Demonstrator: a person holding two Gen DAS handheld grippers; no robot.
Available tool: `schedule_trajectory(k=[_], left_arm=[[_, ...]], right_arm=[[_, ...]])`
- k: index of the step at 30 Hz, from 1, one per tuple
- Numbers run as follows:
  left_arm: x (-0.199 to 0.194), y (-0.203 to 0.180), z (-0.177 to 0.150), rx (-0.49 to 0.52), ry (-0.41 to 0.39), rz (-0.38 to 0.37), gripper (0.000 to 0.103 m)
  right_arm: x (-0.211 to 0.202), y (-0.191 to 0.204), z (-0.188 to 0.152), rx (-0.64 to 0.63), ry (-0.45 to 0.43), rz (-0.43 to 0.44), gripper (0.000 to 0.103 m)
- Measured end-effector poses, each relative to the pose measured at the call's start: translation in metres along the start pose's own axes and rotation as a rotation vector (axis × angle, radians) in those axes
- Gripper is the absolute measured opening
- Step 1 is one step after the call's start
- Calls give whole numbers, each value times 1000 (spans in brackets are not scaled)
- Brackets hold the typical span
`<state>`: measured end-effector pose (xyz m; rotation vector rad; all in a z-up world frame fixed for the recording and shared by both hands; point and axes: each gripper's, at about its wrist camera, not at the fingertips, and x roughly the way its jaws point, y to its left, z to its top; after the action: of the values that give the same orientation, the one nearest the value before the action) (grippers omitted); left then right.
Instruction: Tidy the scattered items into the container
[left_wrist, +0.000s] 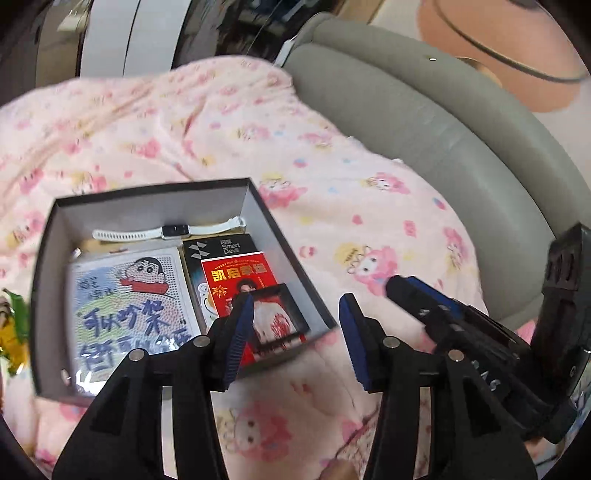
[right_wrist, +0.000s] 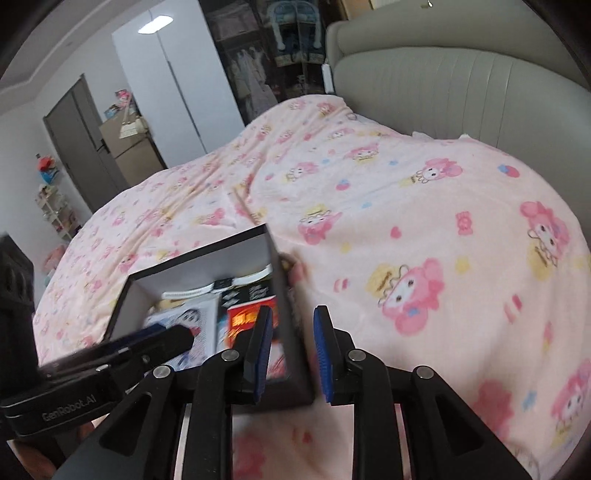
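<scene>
A dark grey box (left_wrist: 50, 258) with a pale inside lies on the pink cartoon blanket. In it are a white smartwatch (left_wrist: 173, 232), a cartoon-printed card (left_wrist: 125, 302), a black packet (left_wrist: 221, 249), a red packet (left_wrist: 238, 280) and a small black-framed picture (left_wrist: 277, 317). My left gripper (left_wrist: 295, 343) hangs open over the box's near right corner, holding nothing. My right gripper (right_wrist: 293, 352) is open too; the box's right wall (right_wrist: 286, 295) shows between its fingers, and the pads stand off it. Each gripper shows in the other's view: the right gripper (left_wrist: 424, 299), the left gripper (right_wrist: 166, 336).
A grey padded headboard (right_wrist: 443, 81) runs along the far side of the bed. A green and yellow wrapper (left_wrist: 13, 325) lies left of the box. An orange ball (left_wrist: 491, 51) sits beyond the headboard. Wardrobe doors (right_wrist: 166, 92) and shelves stand across the room.
</scene>
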<state>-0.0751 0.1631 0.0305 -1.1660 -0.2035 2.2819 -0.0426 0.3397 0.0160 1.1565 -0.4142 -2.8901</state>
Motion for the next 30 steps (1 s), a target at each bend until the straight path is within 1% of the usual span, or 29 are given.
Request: schedule_trajectory(k=[2, 4, 6, 8, 10, 12, 15, 19, 21, 23, 25, 27, 29, 30], left_arm=[[-14, -4, -9, 15, -6, -4, 49], [-23, -7, -19, 36, -12, 20, 48], [-40, -7, -29, 51, -33, 38, 48], [-54, -4, -39, 46, -37, 30, 48], [-65, 2, -49, 34, -20, 5, 48], [-73, 8, -58, 25, -11, 3, 48], [-86, 15, -69, 25, -14, 39, 48], [-103, 22, -79, 23, -40, 90, 48], [-113, 24, -82, 24, -59, 132, 50], [-121, 23, -85, 22, -83, 185, 57], [-128, 27, -88, 12, -115, 263, 81], [-134, 34, -93, 2, -143, 310, 91], [-136, 45, -99, -37, -161, 293, 94], [-135, 52, -103, -70, -159, 285, 94]], right_arm=[[-15, 8, -6, -14, -15, 10, 20], [-29, 16, -9, -20, -47, -2, 20], [-43, 30, -14, -43, -69, 14, 20], [-54, 44, -21, -79, -79, 7, 20], [-64, 55, -30, -107, -93, 15, 20], [-73, 66, -40, -129, -93, 18, 20], [-79, 79, -53, -158, -89, 36, 20], [-81, 98, -62, -207, -79, 49, 20], [-83, 107, -64, -222, -74, 67, 20], [-86, 113, -67, -228, -77, 76, 20], [-90, 117, -71, -229, -82, 87, 20], [-93, 116, -75, -219, -90, 86, 30], [-92, 112, -77, -191, -83, 74, 47], [-92, 111, -79, -181, -83, 82, 50]])
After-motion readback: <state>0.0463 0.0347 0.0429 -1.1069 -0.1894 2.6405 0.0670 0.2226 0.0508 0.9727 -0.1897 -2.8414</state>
